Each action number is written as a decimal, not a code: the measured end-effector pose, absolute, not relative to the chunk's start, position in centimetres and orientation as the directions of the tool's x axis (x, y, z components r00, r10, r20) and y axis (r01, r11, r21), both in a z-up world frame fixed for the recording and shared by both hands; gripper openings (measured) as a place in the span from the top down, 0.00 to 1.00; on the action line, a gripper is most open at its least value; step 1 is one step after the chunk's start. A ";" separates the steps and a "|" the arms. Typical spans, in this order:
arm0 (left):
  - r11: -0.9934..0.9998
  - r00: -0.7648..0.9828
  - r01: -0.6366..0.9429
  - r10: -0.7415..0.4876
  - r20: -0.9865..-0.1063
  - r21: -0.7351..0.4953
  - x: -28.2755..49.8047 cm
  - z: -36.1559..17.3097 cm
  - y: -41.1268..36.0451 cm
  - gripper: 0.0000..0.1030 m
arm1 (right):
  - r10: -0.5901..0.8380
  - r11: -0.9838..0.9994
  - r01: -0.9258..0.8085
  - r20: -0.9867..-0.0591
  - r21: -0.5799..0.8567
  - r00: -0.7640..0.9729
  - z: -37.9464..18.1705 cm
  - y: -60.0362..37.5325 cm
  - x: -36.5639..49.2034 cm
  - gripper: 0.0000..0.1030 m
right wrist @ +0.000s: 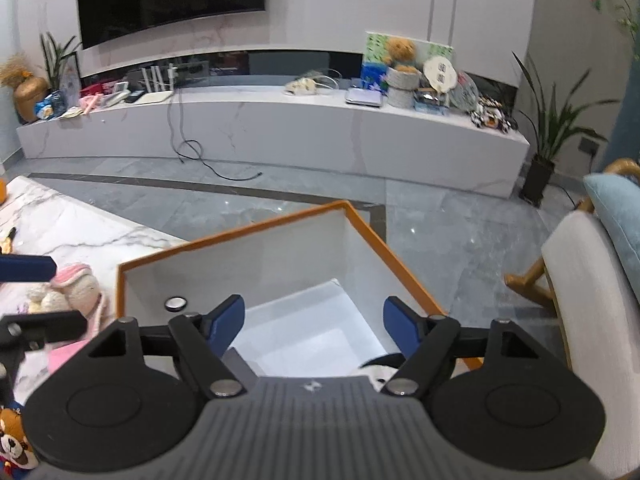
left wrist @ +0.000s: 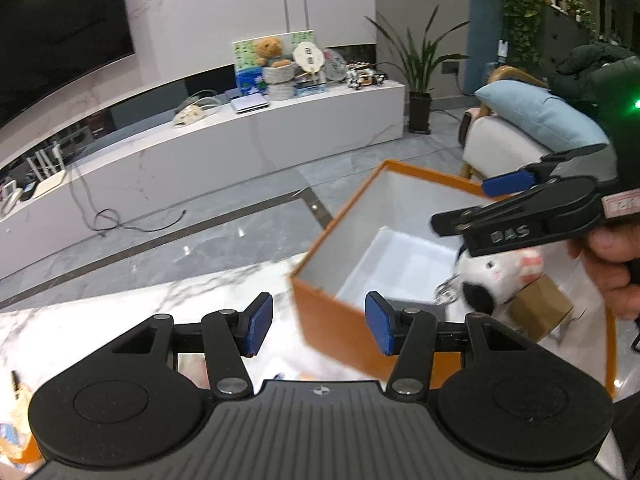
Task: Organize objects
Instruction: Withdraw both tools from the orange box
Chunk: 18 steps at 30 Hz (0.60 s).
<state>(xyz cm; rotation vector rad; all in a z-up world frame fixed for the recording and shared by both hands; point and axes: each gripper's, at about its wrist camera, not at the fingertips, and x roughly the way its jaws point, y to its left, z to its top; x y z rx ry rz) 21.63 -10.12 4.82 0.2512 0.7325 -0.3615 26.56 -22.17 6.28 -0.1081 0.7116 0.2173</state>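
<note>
Two grippers are standing empty: I am noting the right gripper (right wrist: pixel 314 322), jaws apart, nearest the orange box (right wrist: pixel 404 276) at twelve o'clock, the left gripper (left wrist: pixel 319 324) likewise parted.

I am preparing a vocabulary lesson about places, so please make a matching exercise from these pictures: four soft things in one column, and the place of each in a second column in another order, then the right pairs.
Things:
1. black-and-white plush toy
2. pink plush toy
3. teddy bear
4. blue cushion

Places:
A. on the white armchair
B. inside the orange box
C. on the marble table, beside the box
D. on the long white cabinet below the TV

Pairs: 1-B, 2-C, 3-D, 4-A
</note>
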 end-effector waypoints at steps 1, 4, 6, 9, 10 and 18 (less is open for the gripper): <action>0.911 0.687 0.399 -0.225 -0.690 0.100 21.5 4.7 -9.6 0.42 | 0.167 0.970 -0.243 -0.655 -0.027 0.737 6.3 -22.0 26.5 0.25; 0.919 0.691 0.381 -0.209 -0.692 0.103 20.8 4.4 -7.9 0.42 | 0.178 0.963 -0.265 -0.648 -0.039 0.741 6.4 -21.1 26.0 0.25; 0.925 0.690 0.369 -0.204 -0.695 0.095 19.8 3.9 -6.5 0.41 | 0.190 0.958 -0.282 -0.642 -0.042 0.743 6.6 -20.7 25.7 0.25; 0.936 0.681 0.343 -0.194 -0.706 0.073 18.2 3.2 -4.3 0.41 | 0.214 0.949 -0.311 -0.629 -0.046 0.747 7.1 -19.9 24.8 0.25; 0.941 0.678 0.331 -0.191 -0.710 0.064 17.6 2.9 -3.6 0.41 | 0.222 0.946 -0.320 -0.625 -0.048 0.749 7.3 -19.7 24.4 0.25; 0.970 0.655 0.242 -0.188 -0.732 -0.033 13.8 0.9 0.4 0.40 | 0.305 0.906 -0.418 -0.594 -0.058 0.744 8.3 -17.2 21.1 0.25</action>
